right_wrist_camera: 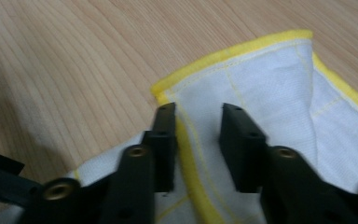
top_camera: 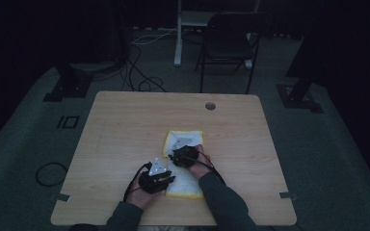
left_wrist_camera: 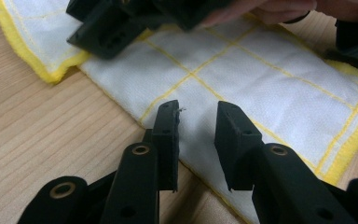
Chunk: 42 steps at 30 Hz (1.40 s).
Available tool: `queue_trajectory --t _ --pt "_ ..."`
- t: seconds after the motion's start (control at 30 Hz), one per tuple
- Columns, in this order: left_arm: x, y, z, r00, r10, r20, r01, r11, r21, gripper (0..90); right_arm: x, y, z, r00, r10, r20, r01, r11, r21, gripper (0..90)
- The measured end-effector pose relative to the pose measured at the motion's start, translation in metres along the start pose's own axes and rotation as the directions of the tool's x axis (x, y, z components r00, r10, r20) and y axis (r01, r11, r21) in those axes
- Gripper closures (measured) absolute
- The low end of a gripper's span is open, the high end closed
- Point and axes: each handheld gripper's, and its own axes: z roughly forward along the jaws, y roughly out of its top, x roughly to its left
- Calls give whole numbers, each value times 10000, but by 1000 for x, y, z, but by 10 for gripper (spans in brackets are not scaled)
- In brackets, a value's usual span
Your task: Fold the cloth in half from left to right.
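Dim carpeted floor surrounds a light wooden table (top_camera: 125, 125) in the high view, with a black folding chair (top_camera: 227, 41) and loose cables (top_camera: 142, 79) beyond its far edge at the top of the frame. A white cloth with yellow hem and yellow grid lines (top_camera: 183, 166) lies just below the table's centre, its long axis running from upper middle down toward the near edge. The left gripper (top_camera: 158, 177) sits at the cloth's left side and the right gripper (top_camera: 185, 155) over its upper half; nothing else stands on the table near them except a small round port (top_camera: 210, 106) far up.

Seen from the left gripper view, the cloth (left_wrist_camera: 261, 84) runs diagonally from upper left to lower right. The jaws stand apart over its near edge with cloth between them, not pinched. The right gripper (left_wrist_camera: 116, 23) covers the upper left.

Seen from the right gripper view, a hemmed corner of the cloth (right_wrist_camera: 261, 79) points to the upper left. The jaws stand apart astride a raised yellow hem fold, pads not visibly pressing it.
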Motion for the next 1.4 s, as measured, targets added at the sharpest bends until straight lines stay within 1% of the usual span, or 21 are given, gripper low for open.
queue_trajectory --t 0.03,0.07,0.1,0.13,0.17,0.27,0.4,0.57,0.7,0.73,0.93,1.0,1.03,1.13,1.17,1.27,1.33,1.37,1.4 --pt "0 0 0 10000 -8 0 8 10000 -5 705 -1 1 0 10000 -53 8 53 10000 -15 785" --pt "0 0 0 10000 -8 0 8 10000 -5 705 -1 1 0 10000 -53 8 53 10000 -15 785" --pt "0 0 0 10000 0 -22 0 10000 -15 705 -1 1 -1 10000 -84 49 85 9999 -82 812" --pt "0 0 0 10000 -1 -40 1 10000 -23 705 -2 2 -3 9995 -230 226 231 9997 -71 847" --pt "-1 0 0 10000 25 -75 -25 10000 -21 705 -3 3 -3 9992 -235 310 238 9997 -98 851" --pt "-3 0 1 9998 104 -179 -104 9999 -14 704 -9 4 -8 9988 27 480 -16 9997 -239 857" --pt "-2 0 1 9998 91 -167 -91 10000 0 704 -19 5 -15 9977 189 643 -164 9991 -391 857" --pt "-2 0 0 9998 75 -172 -74 10000 25 701 -30 4 -22 9978 292 591 -265 9986 -456 857" --pt "-3 0 1 9998 45 -192 -45 10000 15 699 -40 2 -26 9967 418 697 -386 9982 -464 856" --pt "-3 0 1 9998 23 -197 -23 10000 4 699 -43 1 -27 9959 544 720 -510 9975 -486 855" --pt "-3 0 1 9998 -16 -185 16 10000 -2 696 -56 -5 -32 9918 842 956 -792 9953 -551 849" --pt "-3 0 1 9998 -2 -189 2 10000 11 695 -59 -6 -34 9900 1000 999 -944 9937 -597 845" --pt "-3 0 1 9998 0 -192 1 10000 12 695 -61 -7 -36 9880 1105 1076 -1042 9926 -630 840" --pt "-3 0 1 9998 5 -201 -5 10000 -3 695 -67 -9 -39 9839 1216 1308 -1140 9914 -643 819" --pt "-3 0 1 9998 10 -206 -10 10000 -4 695 -70 -10 -41 9810 1283 1455 -1200 9907 -642 813" --pt "-3 0 1 9998 -8 -193 7 10000 -13 692 -77 -12 -47 9741 1511 1680 -1404 9873 -740 794" --pt "-3 0 1 9999 -34 -151 34 10000 -20 687 -82 -14 -51 9687 1714 1795 -1586 9838 -836 771" --pt "-3 0 1 9999 -45 -123 45 10000 -7 683 -86 -15 -55 9641 1899 1856 -1749 9801 -942 764" --pt "-2 0 1 9999 -86 -60 86 10000 -36 678 -88 -15 -57 9617 1985 1889 -1822 9782 -999 759"
